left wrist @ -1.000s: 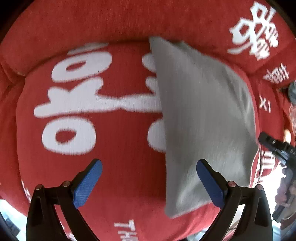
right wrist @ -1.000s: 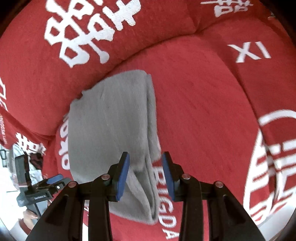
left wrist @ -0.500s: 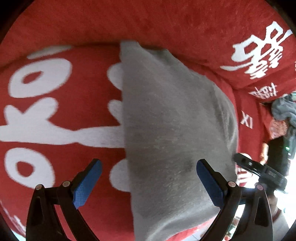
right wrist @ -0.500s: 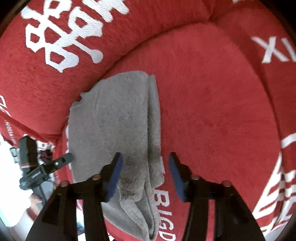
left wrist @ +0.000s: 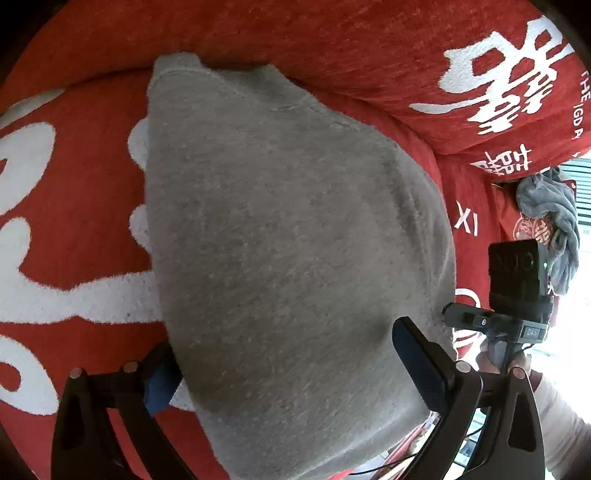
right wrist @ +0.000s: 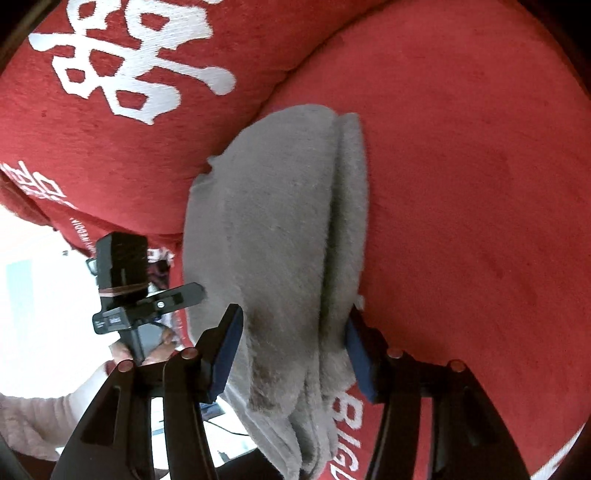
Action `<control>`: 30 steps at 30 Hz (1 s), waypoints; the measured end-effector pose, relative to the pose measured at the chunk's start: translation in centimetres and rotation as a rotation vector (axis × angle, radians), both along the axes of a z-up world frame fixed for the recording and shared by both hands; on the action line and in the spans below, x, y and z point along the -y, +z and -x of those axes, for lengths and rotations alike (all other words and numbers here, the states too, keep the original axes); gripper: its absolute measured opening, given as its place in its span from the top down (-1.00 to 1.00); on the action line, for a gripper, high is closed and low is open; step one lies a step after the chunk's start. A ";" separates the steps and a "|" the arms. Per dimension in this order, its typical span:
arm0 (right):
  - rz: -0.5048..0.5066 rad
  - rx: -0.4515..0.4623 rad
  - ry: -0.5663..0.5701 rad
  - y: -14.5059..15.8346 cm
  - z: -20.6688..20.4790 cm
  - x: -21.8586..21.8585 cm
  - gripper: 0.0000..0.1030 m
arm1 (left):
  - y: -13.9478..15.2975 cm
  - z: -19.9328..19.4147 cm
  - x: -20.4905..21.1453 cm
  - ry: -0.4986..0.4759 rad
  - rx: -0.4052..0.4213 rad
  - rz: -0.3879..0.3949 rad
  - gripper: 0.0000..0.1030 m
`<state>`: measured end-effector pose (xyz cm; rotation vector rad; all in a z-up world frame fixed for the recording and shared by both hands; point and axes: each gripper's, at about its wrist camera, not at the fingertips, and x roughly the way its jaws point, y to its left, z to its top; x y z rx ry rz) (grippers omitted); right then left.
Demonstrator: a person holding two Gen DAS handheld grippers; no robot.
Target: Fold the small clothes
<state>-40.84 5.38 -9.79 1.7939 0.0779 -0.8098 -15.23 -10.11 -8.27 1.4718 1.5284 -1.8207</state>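
Red plush upholstery with large white characters (left wrist: 509, 74) fills both views: a sofa seat cushion (right wrist: 480, 184) with a padded backrest (left wrist: 295, 33) behind it. On the seat lies a folded grey garment (left wrist: 288, 258), its far end tucked against the base of the backrest and its near end hanging over the front edge of the cushion. In the right wrist view its layered fold edges run lengthwise along the right side of the cloth.

Both pairs of tongs straddle the garment's near end. The left tongs (left wrist: 295, 373) stand wide, one blue pad at the cloth's left edge and partly hidden by it, the other above its right part. The right tongs (right wrist: 291, 347) stand moderately wide with the layered folds between the pads; whether the pads touch the cloth cannot be told. A crumpled grey cloth (left wrist: 550, 225) lies farther along the sofa.
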 end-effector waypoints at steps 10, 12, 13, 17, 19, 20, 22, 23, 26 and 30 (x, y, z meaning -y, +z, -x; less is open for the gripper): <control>0.002 0.029 0.002 -0.9 -2.2 1.5 0.16 | -0.2 2.4 -1.4 0.019 0.058 0.099 -0.78; -0.012 0.025 0.001 -0.7 -2.4 1.4 0.33 | 0.3 2.3 -1.7 0.025 0.039 0.127 -0.57; -0.008 0.021 -0.008 -0.3 -2.4 1.2 0.37 | 0.6 2.1 -1.8 0.029 0.031 0.133 -0.42; 0.004 0.031 -0.037 1.3 -2.9 0.9 0.39 | 2.0 0.6 -1.6 0.049 -0.017 0.129 -0.02; 0.015 0.052 -0.057 2.2 -3.3 0.8 0.39 | 2.5 0.0 -1.4 0.053 -0.035 0.121 0.02; 0.018 0.065 -0.068 2.6 -3.5 0.6 0.39 | 3.0 -0.3 -1.5 0.053 -0.041 0.120 0.02; 0.020 0.080 -0.087 3.6 -3.7 0.2 0.39 | 3.8 -0.7 -1.7 0.048 -0.050 0.132 0.02; 0.021 0.081 -0.089 4.0 -4.0 0.0 0.39 | 4.5 -1.1 -1.8 0.046 -0.058 0.139 0.02; 0.034 0.079 -0.091 5.7 -5.1 -0.4 0.39 | 6.4 -2.8 -2.1 0.054 -0.085 0.151 0.02; 0.051 0.097 -0.107 7.7 -7.0 -1.1 0.39 | 8.4 -5.3 -2.6 0.062 -0.098 0.162 0.02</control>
